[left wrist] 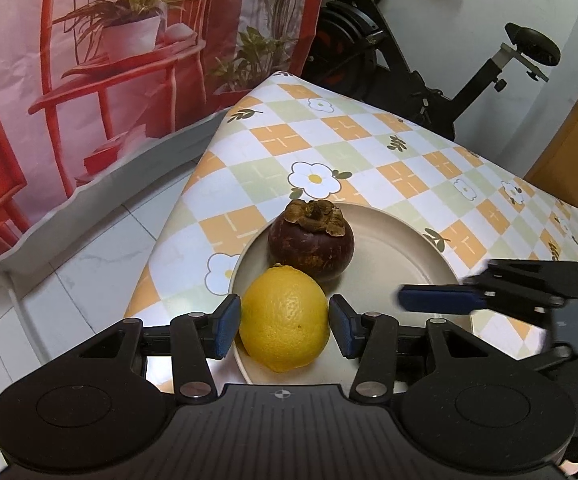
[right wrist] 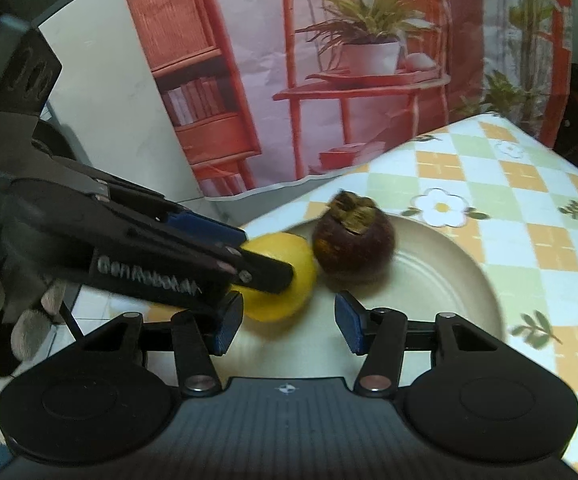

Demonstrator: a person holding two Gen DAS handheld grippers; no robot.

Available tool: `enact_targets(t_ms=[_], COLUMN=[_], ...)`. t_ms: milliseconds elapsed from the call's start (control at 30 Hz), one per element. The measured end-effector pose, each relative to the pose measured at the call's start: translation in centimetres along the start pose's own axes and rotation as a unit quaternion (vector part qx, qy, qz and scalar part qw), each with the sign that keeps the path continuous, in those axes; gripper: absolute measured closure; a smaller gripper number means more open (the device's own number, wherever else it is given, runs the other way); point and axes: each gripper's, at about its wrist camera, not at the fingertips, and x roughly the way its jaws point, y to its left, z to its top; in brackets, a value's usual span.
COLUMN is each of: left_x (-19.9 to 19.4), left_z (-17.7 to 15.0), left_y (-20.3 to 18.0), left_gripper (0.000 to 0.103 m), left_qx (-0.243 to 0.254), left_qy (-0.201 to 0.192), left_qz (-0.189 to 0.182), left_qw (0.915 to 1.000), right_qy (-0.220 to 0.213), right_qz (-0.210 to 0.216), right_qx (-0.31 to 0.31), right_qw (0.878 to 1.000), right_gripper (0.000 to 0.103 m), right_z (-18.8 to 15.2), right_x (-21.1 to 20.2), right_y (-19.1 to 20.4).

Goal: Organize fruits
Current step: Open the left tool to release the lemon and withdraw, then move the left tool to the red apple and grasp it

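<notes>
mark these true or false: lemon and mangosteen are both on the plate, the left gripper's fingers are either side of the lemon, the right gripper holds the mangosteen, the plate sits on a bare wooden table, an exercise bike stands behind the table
1. Lemon and mangosteen are both on the plate. True.
2. The left gripper has its fingers either side of the lemon. True.
3. The right gripper holds the mangosteen. False: nothing is between its fingers; the mangosteen sits on the plate beyond them.
4. The plate sits on a bare wooden table. False: it sits on a checked, flowered tablecloth.
5. An exercise bike stands behind the table. True.
</notes>
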Motion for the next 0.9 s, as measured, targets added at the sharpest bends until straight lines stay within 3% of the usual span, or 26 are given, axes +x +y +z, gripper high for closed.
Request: enact_targets(t_ms=[367,500,667,900], left_x=[0.2,-0.7,-2.0,-2.2], left_z=[0.0,0.2,0.6,1.1], left_y=[-1.2,-1.6,-3.7,-8.9], left_gripper=[0.045,0.044,0.044,0.044], left_qx=[0.011,0.001,0.023,0.045], left_qy=[-0.002,-0.019,-0.049,-0.064], left_qz=[0.023,0.019,0.032,-0.021], left_qw=[0.9997,0.9996,0.998,0.9967], right_qy=[-0.083,-0.108,-0.13,-0.125], right_qz=[-0.059,-0.097,-0.139,-0.177], right_qx=[0.08,0.075,0.069,0.108], right_qw=[0.992,0.987,0.979,0.97], right_gripper=[0.048,0.048,0.048,0.048], right_z=[-3.9,-4.8,-7.1,-11.3], right_x=[-8.3,-11.4,-14.9,-18.1], right_y=[-4.0,-5.0,-6.0,-8.6])
